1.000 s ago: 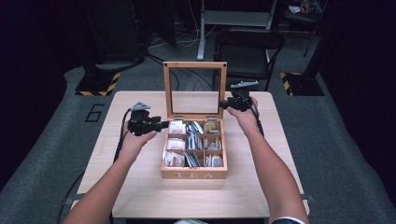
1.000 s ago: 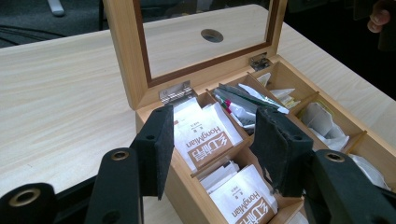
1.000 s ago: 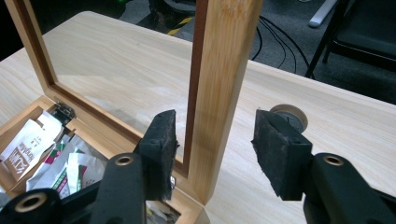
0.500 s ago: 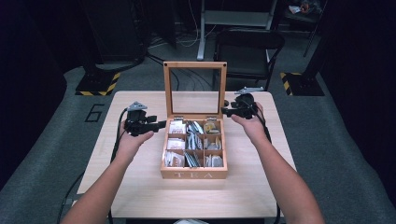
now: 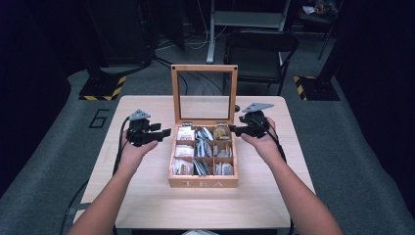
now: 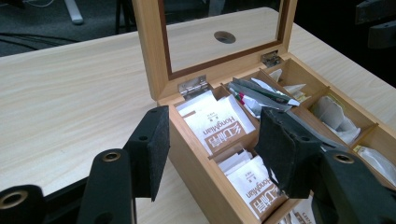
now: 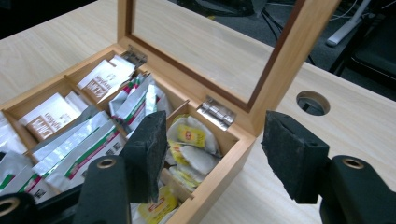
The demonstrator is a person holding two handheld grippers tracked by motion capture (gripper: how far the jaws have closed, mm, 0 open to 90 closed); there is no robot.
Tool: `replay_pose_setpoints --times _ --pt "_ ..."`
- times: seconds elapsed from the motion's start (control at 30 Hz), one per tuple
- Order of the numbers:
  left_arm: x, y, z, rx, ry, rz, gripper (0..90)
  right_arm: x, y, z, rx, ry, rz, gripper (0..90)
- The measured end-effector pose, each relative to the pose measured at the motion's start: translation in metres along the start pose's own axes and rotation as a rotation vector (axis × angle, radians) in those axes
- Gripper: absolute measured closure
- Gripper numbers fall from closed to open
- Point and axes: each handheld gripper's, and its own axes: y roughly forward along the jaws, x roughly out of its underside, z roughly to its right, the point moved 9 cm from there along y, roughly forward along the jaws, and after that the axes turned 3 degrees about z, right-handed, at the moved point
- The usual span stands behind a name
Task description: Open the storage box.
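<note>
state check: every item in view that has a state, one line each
tea box: open, resting on the table
glass lid: raised upright on its hinges
compartments: stocked with tea bags, none lifted out
left gripper: open, holding nothing, jaws astride the box's left wall
right gripper: open, holding nothing, jaws astride the box's right wall near the hinge

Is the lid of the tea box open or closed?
Open. The glass lid stands upright on its hinges, and tea bags show inside the tea box.
</note>
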Motion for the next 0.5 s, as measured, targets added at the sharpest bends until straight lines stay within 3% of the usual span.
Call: replay_pose_setpoints --times 0.17,0.5 --pt "0.002 -0.001 0.003 0.002 0.017 0.001 44.0 0.007 -0.001 -0.01 -0.029 0.001 -0.003 40.8" --pt "0.012 -0.005 0.004 0.003 0.008 -0.006 44.0 0.018 -0.007 -0.026 -0.048 -0.005 0.012 40.2"
